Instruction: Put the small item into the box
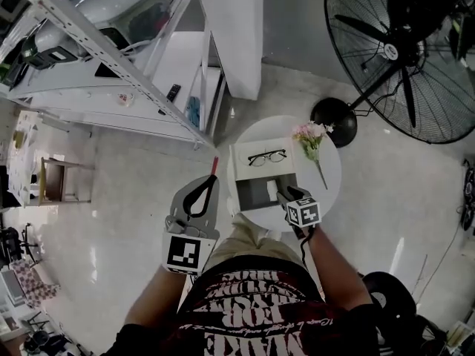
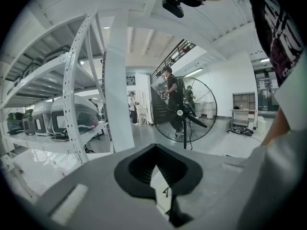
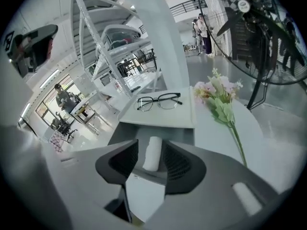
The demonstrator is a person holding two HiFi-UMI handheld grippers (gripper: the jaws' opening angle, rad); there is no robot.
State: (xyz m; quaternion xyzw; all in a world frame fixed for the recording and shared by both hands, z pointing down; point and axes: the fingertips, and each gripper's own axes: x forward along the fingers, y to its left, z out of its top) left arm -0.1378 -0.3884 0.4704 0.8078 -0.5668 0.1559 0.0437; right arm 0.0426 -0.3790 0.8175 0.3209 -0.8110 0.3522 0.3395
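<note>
While looking along the right gripper [image 3: 151, 143], finds the jaws apart, with the small item [image 3: 153, 155], a white roll, lying between them on the grey floor of the box [image 3: 177, 134] and neither pad clearly pressing on it. Just beyond the tips, shows a pair of glasses [image 3: 159, 101] resting on the flat white lid [image 3: 158, 115]. Off to that gripper's right, shows a pink flower sprig [image 3: 220, 95] lying on the round table [image 3: 268, 128].

From the head view, places the right gripper [image 1: 286, 191] over the box [image 1: 252, 195] with the small item [image 1: 272, 191] just beside its tips, but gives no clear reading of the jaw gap. Also places the left gripper [image 1: 214, 178] off the table's edge, well to the left of the box.

Along the left gripper [image 2: 153, 147], shows jaws together at the tips with nothing between them. Far ahead of them, picks out a standing fan [image 2: 184, 111] and people [image 2: 172, 87] near it, who are not visible from the head view.
</note>
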